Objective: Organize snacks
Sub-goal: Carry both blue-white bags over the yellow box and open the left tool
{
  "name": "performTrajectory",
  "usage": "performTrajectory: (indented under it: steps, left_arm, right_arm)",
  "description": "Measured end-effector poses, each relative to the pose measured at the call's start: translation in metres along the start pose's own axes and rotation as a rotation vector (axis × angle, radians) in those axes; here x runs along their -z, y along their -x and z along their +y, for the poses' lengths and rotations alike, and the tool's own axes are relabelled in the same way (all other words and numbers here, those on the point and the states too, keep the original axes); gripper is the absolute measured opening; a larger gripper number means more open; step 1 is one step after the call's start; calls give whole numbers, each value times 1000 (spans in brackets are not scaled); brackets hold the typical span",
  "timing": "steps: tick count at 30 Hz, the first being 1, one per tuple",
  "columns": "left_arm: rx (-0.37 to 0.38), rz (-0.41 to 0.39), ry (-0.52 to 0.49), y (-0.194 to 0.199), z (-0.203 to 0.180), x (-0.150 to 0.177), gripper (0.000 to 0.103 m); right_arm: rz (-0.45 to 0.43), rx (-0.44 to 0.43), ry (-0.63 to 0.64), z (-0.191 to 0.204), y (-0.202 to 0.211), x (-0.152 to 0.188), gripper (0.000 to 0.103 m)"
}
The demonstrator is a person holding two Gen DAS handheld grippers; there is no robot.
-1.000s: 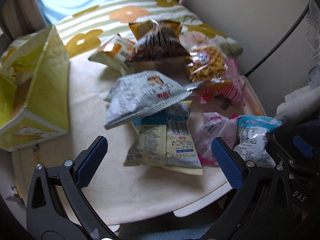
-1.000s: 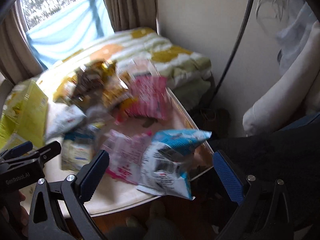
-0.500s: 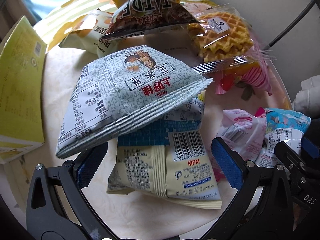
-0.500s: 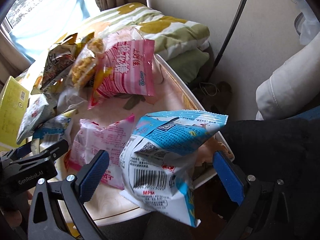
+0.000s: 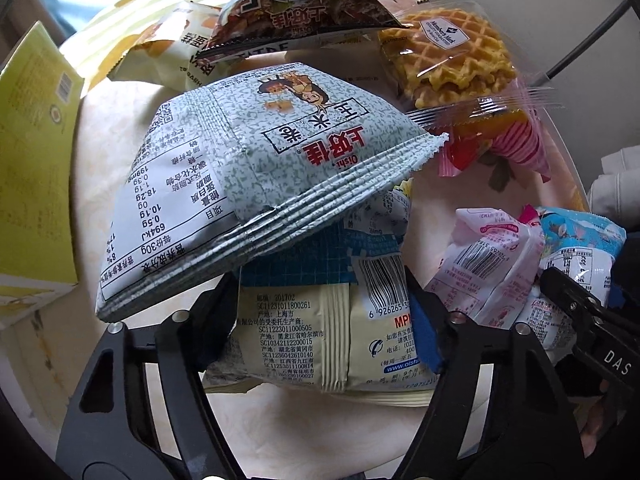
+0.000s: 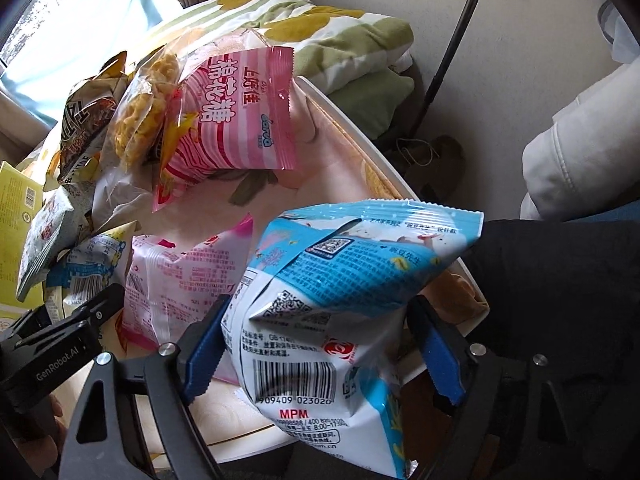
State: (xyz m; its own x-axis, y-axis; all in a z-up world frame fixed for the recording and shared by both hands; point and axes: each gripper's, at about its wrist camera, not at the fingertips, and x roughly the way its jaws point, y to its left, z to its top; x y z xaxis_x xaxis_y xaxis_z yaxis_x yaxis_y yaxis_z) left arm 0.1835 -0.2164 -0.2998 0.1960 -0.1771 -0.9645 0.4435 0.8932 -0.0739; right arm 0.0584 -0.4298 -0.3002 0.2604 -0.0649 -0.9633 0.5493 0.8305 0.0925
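Snack bags lie heaped on a small round table (image 5: 120,128). My left gripper (image 5: 320,320) has its fingers pressed on both sides of a cream and blue bag (image 5: 316,336) at the near edge. A grey-green speckled bag (image 5: 256,184) rests on top of that bag. My right gripper (image 6: 324,344) has its fingers closed against a blue and white bag (image 6: 348,296) at the table's right edge. That blue and white bag also shows in the left wrist view (image 5: 576,248).
A pink bag (image 6: 184,280) lies between the grippers. A pink striped bag (image 6: 236,116), a waffle pack (image 5: 452,52) and a dark bag (image 5: 296,4) are at the back. A yellow box (image 5: 32,184) stands at the left. A flowered cushion (image 6: 304,24) lies beyond.
Both grippers have moved forward and closed: the left onto the cream and blue bag, the right onto the blue and white bag. Both were wide open before.
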Motion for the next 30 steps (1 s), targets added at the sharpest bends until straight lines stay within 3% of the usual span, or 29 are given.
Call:
performTrajectory:
  steps: [6,9,20,30]
  left_arm:
    - [13,-6,7,3,-6,6,64]
    - [18,-15,3,12,-12,15,63]
    - [58,-92,21,69,-10,29,63]
    - [70,-295,52,153,-12,32,63]
  right_arm:
    - [-17,-5,12,0,6,3,63]
    - [-23,-9,19,-1,10,4,61]
    - [-153,1,80,3,62,13,61]
    - [-305,-95,178,29,112,-2,61]
